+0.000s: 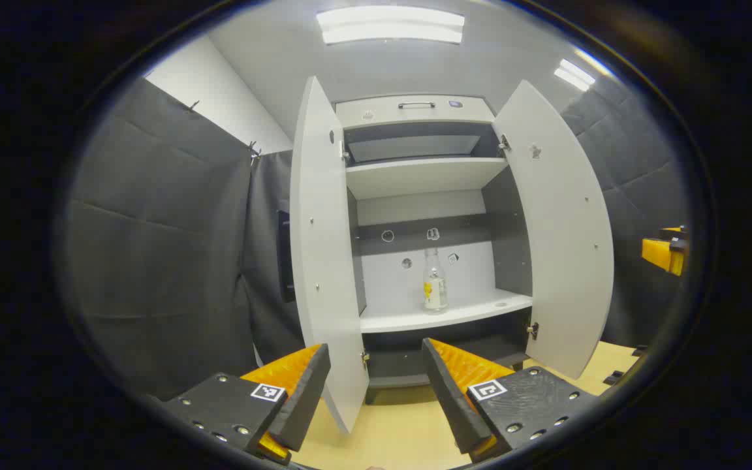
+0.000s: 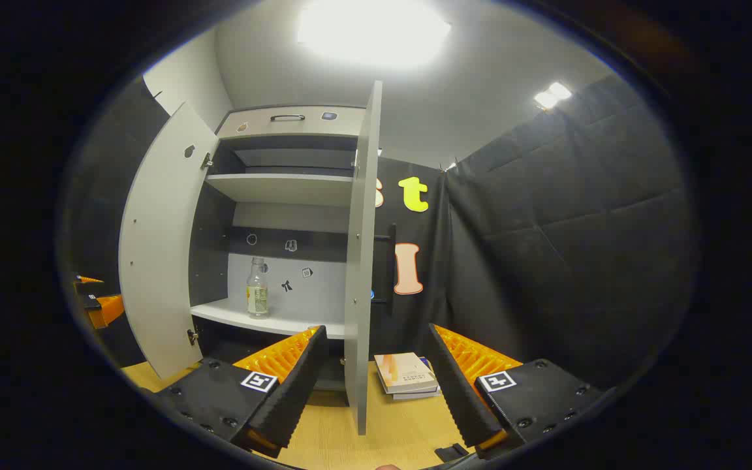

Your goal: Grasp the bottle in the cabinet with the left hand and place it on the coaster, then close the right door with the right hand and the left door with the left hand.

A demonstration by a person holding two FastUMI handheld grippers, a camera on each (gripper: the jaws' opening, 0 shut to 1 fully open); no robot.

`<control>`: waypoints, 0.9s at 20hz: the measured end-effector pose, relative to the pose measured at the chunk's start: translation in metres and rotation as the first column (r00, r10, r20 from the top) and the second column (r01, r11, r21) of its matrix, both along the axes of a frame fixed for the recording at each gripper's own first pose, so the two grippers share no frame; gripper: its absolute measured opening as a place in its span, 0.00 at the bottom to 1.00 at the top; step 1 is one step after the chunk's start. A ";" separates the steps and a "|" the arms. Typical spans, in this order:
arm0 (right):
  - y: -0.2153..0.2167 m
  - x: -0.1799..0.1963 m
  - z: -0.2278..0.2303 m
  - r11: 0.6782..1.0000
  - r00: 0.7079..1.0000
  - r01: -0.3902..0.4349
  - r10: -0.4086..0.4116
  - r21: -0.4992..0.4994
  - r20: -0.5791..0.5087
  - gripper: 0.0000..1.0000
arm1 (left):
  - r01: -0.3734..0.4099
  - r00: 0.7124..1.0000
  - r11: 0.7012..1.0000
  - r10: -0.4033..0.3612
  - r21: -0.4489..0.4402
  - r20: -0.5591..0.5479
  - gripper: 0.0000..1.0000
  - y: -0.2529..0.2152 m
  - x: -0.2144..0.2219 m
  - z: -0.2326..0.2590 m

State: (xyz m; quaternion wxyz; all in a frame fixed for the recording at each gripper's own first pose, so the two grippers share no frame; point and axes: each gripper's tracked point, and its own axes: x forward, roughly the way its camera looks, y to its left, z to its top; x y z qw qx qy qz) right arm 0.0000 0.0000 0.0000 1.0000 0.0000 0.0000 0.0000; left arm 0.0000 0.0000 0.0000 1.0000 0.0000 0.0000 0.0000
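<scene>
A clear bottle [image 1: 435, 285] with a pale label stands upright on the lower shelf [image 1: 474, 313] of a grey cabinet whose two doors are wide open. My left gripper [image 1: 376, 385] is open, well short of the cabinet, with the left door [image 1: 324, 261] between its fingers' line of sight and the bottle straight ahead. The right gripper [image 1: 666, 251] shows at the far right edge of the left gripper view. In the right gripper view the bottle [image 2: 257, 290] sits left of the right door's edge [image 2: 361, 261]; my right gripper [image 2: 376, 385] is open, level with that door's edge.
Stacked books [image 2: 408, 376] lie on the wooden table [image 2: 389, 424] right of the cabinet. The right door [image 1: 559, 228] swings out toward the table. An upper shelf [image 1: 422, 176] and a top drawer with a handle [image 1: 415, 104] sit above. Dark padded walls close in both sides.
</scene>
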 end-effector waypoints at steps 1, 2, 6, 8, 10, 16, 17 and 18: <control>-0.002 0.001 -0.001 1.000 1.000 -0.001 0.001 0.001 -0.001 0.96 | -0.005 1.000 1.000 0.005 0.003 -0.005 0.87 0.000 -0.001 -0.002; -0.002 0.002 -0.002 1.000 1.000 -0.002 0.002 -0.001 -0.004 0.96 | -0.009 1.000 1.000 0.009 0.001 -0.009 0.87 0.000 -0.002 -0.003; -0.003 0.002 -0.007 1.000 1.000 -0.014 0.015 0.016 -0.019 0.96 | -0.024 1.000 1.000 0.024 0.000 -0.005 0.86 0.001 -0.007 -0.003; -0.001 0.001 -0.006 1.000 1.000 -0.021 0.021 0.014 -0.020 0.94 | -0.028 1.000 1.000 0.028 0.002 -0.008 0.84 0.002 -0.008 -0.003; 0.001 -0.002 -0.006 0.999 0.999 -0.031 0.031 0.017 -0.013 0.96 | -0.032 0.999 0.999 0.032 -0.001 -0.006 0.84 0.003 -0.011 -0.001; 0.001 -0.004 -0.010 0.998 0.998 -0.052 0.053 0.026 -0.018 0.94 | -0.044 0.999 0.999 0.043 0.011 0.005 0.86 0.002 -0.018 0.004; 0.000 -0.004 -0.010 0.998 0.998 -0.054 0.055 0.029 -0.017 0.96 | -0.045 0.999 0.999 0.045 0.011 0.007 0.84 0.001 -0.018 0.005; -0.001 -0.004 -0.011 0.998 0.998 -0.058 0.059 0.031 -0.016 0.96 | -0.048 0.999 0.999 0.048 0.011 0.007 0.86 0.000 -0.019 0.006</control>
